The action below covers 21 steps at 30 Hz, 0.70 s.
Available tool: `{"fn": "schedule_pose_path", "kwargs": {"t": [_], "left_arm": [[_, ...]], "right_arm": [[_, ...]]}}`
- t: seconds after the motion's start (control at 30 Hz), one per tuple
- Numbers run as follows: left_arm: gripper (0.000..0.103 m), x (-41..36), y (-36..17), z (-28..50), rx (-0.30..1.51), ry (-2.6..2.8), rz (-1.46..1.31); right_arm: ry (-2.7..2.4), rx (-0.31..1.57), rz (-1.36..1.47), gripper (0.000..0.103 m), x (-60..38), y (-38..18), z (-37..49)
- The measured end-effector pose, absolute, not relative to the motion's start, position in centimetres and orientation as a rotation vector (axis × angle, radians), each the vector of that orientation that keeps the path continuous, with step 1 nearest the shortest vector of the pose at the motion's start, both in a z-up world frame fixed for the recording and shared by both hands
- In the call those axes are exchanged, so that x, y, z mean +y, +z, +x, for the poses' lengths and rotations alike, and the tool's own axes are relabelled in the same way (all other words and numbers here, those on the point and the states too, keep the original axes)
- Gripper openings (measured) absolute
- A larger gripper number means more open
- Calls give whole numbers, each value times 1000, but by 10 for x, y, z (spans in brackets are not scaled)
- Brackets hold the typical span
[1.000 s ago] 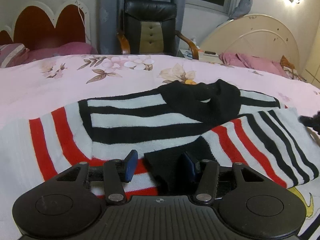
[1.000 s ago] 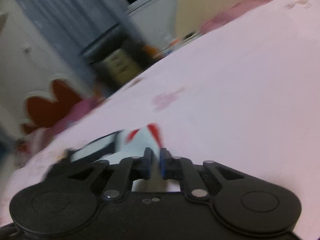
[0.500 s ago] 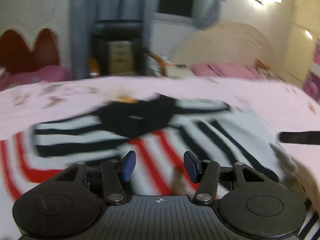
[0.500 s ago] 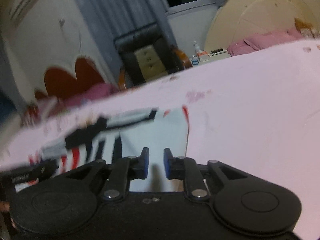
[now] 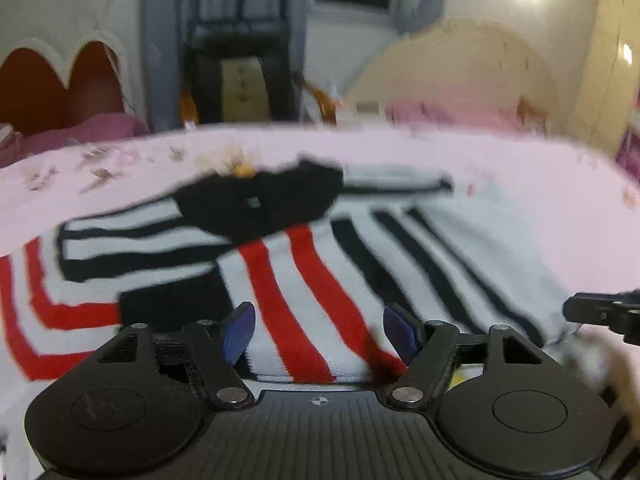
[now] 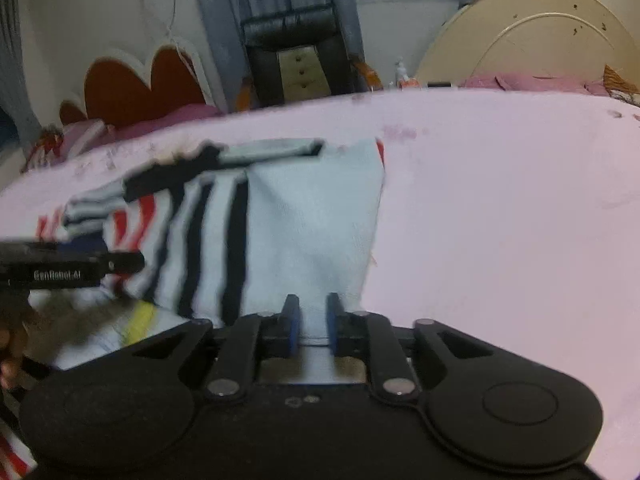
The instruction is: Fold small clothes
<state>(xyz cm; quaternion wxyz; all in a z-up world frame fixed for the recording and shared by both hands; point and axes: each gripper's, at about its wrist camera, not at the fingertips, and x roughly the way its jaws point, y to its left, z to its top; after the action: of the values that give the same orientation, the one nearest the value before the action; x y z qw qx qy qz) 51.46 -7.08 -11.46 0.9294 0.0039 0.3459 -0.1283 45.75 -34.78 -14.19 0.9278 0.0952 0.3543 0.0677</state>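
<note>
A white sweater (image 5: 304, 280) with red and black stripes and a black collar (image 5: 264, 204) lies flat on the pink bed sheet (image 5: 540, 184). One sleeve is folded over its body, its black cuff (image 5: 172, 308) at the near left. My left gripper (image 5: 320, 332) hovers over the near hem; its jaws are opening, nothing between the pads. My right gripper (image 6: 312, 324) sits at the white right-hand side of the sweater (image 6: 312, 216). Its jaws are opening with a narrow gap, and white cloth shows in that gap without being pinched. Each gripper appears in the other's view: the right gripper (image 5: 600, 312) and the left gripper (image 6: 72, 268).
A black office chair (image 6: 296, 52) stands behind the bed, beside a red scalloped headboard (image 6: 140, 88) and a cream round board (image 6: 540, 36). Pink bedding (image 6: 532, 80) lies at the far right. A hand (image 6: 8, 360) shows at the lower left of the right wrist view.
My left gripper let go of the black cuff, swung right and spread its jaws wider. My right gripper rolled level, drew back from the cloth edge and went from shut to slightly parted.
</note>
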Motion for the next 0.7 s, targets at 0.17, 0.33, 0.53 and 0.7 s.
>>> {"fn": "schedule_pose_path", "kwargs": {"t": [0.17,0.33,0.53,0.7], "left_arm": [[71,0,-104,460,690,-109,-162],[70,129,-117,394,695,178,-390],[70,284,-142,329,576,443,-785],[64,359,-168,319,481,493,-974]], "right_arm": [[158,655,288,20,-354,-123,442],[194,665,401,20,-345,-125,441],[236,707,426,21,-298,-127,442],[237,715,388,22,-252,-117,438]]}}
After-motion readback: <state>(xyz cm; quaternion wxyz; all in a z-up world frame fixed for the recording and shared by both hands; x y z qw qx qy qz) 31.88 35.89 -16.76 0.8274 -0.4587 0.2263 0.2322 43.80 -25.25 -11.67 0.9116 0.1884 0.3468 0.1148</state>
